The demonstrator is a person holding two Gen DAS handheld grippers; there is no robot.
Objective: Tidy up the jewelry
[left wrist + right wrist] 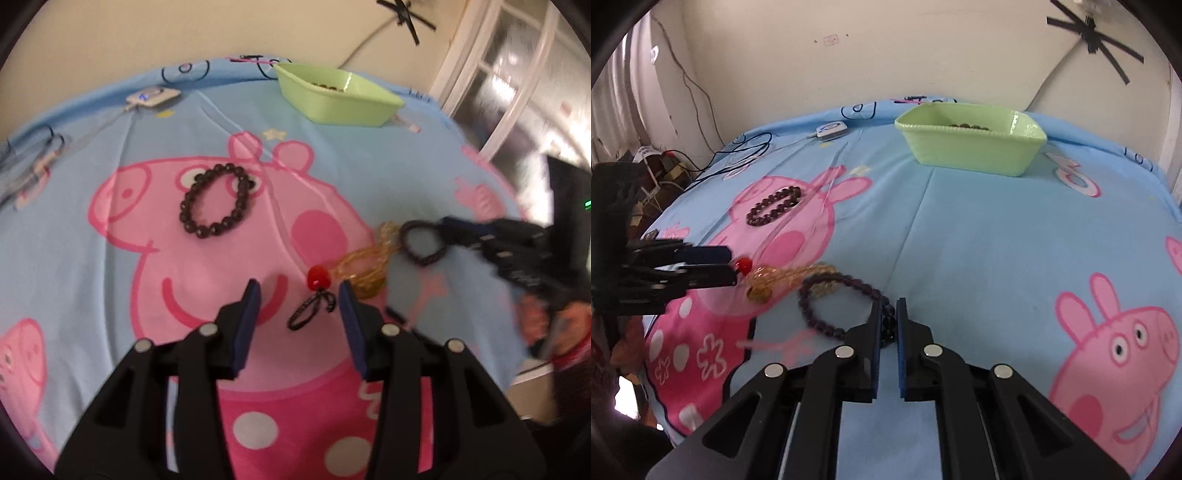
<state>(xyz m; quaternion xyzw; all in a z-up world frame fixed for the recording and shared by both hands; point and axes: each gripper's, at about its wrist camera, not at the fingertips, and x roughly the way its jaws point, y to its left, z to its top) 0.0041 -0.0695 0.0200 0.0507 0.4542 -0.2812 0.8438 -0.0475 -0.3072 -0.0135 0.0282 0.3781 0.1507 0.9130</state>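
My left gripper (300, 293) is open and points down at the cartoon-print sheet (110, 295). Between its fingers, untouched, lies a black cord loop (310, 312) with a red bead (318, 277). An amber bead bracelet (364, 267) lies just to the right. In the right wrist view, my right gripper (888, 308) is shut on a small dark bead bracelet (827, 295) that rests on the sheet beside the amber bracelet (790, 277). A larger dark bead bracelet (218, 201) lies on the pink pig's face. The green basket (971, 151) stands at the back with brown beads (967, 126) inside.
A white device (831, 130) with a cable lies at the back left of the bed. Dark cables (738, 155) trail over the left edge. A wall runs behind the basket. A window frame (517, 74) is at the right. A hand (554, 325) holds the right gripper.
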